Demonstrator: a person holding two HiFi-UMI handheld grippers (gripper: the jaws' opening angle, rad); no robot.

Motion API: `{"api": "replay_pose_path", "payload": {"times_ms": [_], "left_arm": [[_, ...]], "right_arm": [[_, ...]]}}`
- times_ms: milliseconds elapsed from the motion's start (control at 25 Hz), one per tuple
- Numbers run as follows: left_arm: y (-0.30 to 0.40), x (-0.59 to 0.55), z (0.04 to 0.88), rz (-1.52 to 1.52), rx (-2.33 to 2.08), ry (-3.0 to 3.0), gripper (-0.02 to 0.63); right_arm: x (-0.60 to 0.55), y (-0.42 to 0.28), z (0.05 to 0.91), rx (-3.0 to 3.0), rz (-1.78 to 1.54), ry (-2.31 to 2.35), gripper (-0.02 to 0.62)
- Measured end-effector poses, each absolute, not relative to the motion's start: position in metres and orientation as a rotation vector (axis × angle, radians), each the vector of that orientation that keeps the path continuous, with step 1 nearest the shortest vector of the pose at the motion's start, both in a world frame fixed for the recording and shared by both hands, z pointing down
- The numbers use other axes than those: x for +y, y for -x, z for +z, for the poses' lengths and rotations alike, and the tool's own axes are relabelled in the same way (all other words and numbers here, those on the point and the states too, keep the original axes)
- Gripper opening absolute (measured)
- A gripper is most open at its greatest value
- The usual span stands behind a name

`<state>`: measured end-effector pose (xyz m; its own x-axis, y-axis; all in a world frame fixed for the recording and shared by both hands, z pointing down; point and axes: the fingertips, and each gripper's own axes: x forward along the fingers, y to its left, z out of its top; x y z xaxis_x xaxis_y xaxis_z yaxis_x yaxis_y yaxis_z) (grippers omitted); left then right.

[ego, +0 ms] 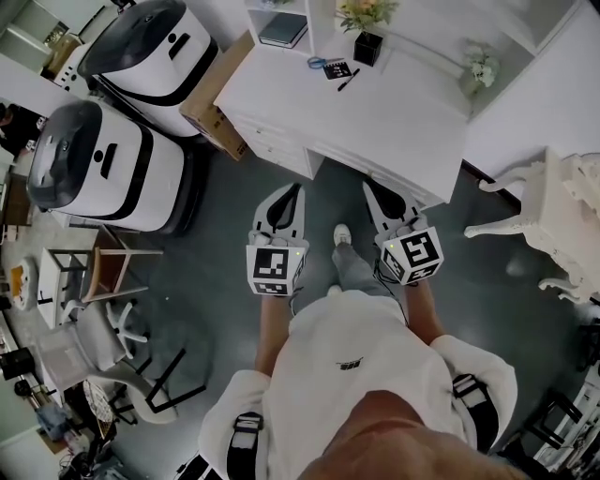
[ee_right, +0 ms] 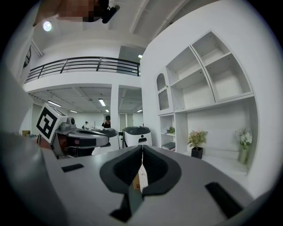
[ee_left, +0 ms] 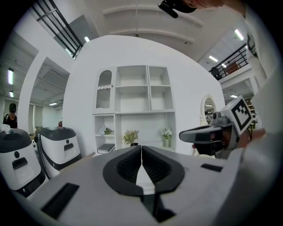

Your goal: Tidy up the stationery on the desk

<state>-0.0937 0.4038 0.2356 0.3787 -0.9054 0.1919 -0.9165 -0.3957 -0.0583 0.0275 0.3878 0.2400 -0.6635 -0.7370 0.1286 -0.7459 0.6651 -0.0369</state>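
On the white desk point(ego: 394, 122), near its far edge, lie blue-handled scissors point(ego: 317, 63), a small black pad point(ego: 337, 69) and a dark pen point(ego: 349, 80). Beside them stands a black pot with flowers point(ego: 367, 45). My left gripper point(ego: 296, 191) and right gripper point(ego: 369, 187) hang side by side in front of the desk, over the dark floor, well short of the stationery. Both are shut with nothing held. The left gripper view shows its jaws point(ee_left: 141, 148) meeting, with the right gripper point(ee_left: 208, 134) alongside. The right gripper's tips point(ee_right: 142, 148) meet too.
Two large white machines point(ego: 145, 47) point(ego: 94, 164) stand left of the desk, with a cardboard box point(ego: 220, 94) between them and it. A book point(ego: 283, 28) lies on the shelf unit. A white ornate table point(ego: 562, 216) is at the right. Chairs point(ego: 112, 272) stand lower left.
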Motion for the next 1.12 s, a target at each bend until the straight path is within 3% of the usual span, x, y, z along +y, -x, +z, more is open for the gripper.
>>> {"api": "replay_pose_path", "payload": {"times_ms": [1120], "left_arm": [[0.089,0.157,0.253,0.377,-1.703,-2.471,0.000]], "right_arm": [[0.139,-0.025,0.263,-2.761,0.250,-1.129,-0.003]]}}
